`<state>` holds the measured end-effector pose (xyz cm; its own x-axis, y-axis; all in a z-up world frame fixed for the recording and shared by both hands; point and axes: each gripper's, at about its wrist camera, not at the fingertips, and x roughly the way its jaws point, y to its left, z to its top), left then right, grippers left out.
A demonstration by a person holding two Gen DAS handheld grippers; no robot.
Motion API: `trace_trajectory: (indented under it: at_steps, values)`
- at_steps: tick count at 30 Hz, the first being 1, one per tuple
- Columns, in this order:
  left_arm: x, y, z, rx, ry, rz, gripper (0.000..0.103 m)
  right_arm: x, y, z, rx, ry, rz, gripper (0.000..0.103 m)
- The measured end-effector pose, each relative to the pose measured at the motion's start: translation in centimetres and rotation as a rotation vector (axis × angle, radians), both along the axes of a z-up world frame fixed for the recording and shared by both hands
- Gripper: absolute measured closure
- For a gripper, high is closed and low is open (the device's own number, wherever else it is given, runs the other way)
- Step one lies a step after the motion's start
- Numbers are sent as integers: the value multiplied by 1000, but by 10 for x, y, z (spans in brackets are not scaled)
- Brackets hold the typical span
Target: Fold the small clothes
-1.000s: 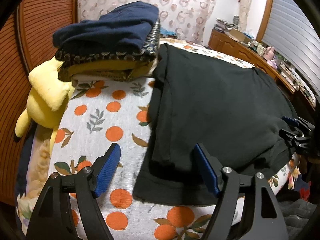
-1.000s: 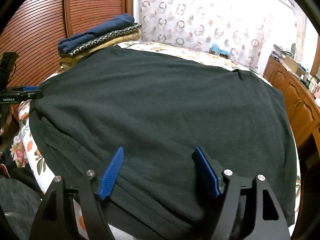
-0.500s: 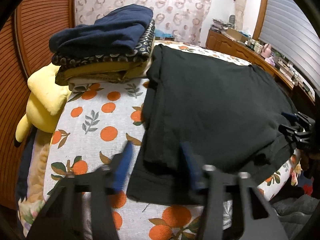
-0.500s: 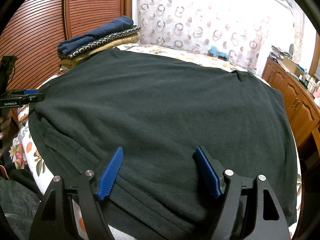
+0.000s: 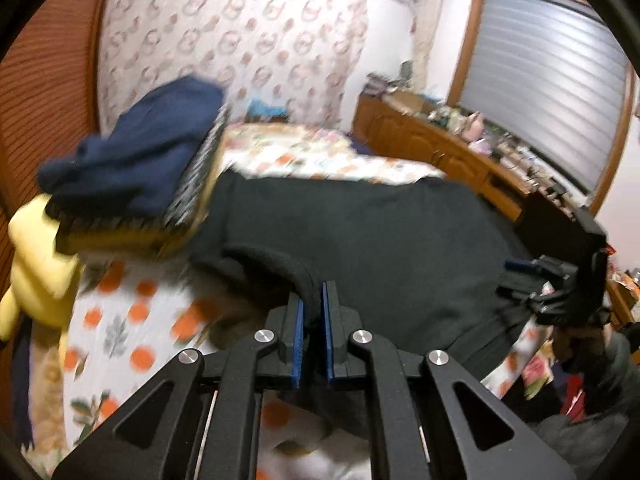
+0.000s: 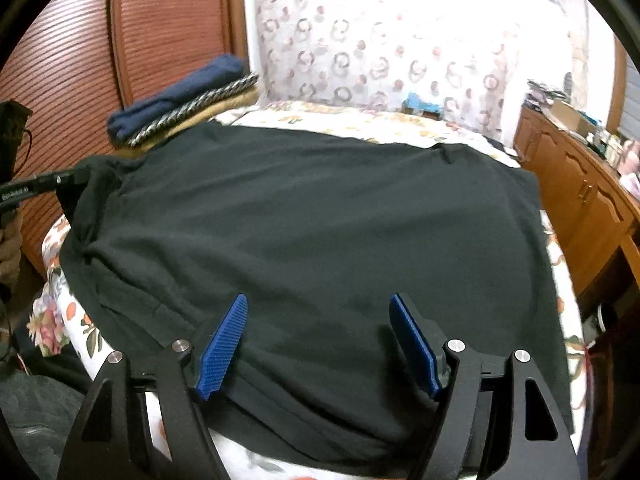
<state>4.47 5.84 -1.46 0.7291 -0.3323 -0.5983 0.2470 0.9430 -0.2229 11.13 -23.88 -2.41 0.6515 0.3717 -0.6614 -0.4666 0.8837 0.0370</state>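
A black shirt [image 5: 380, 232] lies spread over the orange-print bedsheet [image 5: 120, 340]. In the left wrist view my left gripper [image 5: 312, 296] is closing its jaws on the shirt's near-left edge. The fabric is pinched between the blue pads and lifted into a ridge. From the right wrist view that gripper [image 6: 60, 180] shows at the shirt's [image 6: 320, 220] raised left corner. My right gripper [image 6: 318, 304] stands open just over the shirt's near hem, with cloth under its fingers but nothing gripped. It also appears at the right of the left wrist view [image 5: 520, 276].
A stack of folded clothes [image 5: 136, 168], navy on top, sits at the bed's far left [image 6: 180, 96]. A yellow plush toy [image 5: 36, 248] hangs beside it. A wooden cabinet [image 6: 580, 188] with clutter runs along the right. Slatted wooden doors [image 6: 160, 32] stand behind.
My left gripper went from open to shut on the shirt's edge and rose, pulling the fabric up. My right gripper stayed open and shifted slightly over the hem.
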Motion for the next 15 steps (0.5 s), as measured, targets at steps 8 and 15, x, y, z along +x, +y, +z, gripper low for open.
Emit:
trace_trajectory:
  at_steps: [8, 15]
  values:
    - [28, -75, 44, 23, -91, -186, 94, -9, -38, 10, 17, -41, -94, 28]
    - [61, -127, 76, -19, -129, -317, 94, -22, -62, 6, 44, -43, -171, 28]
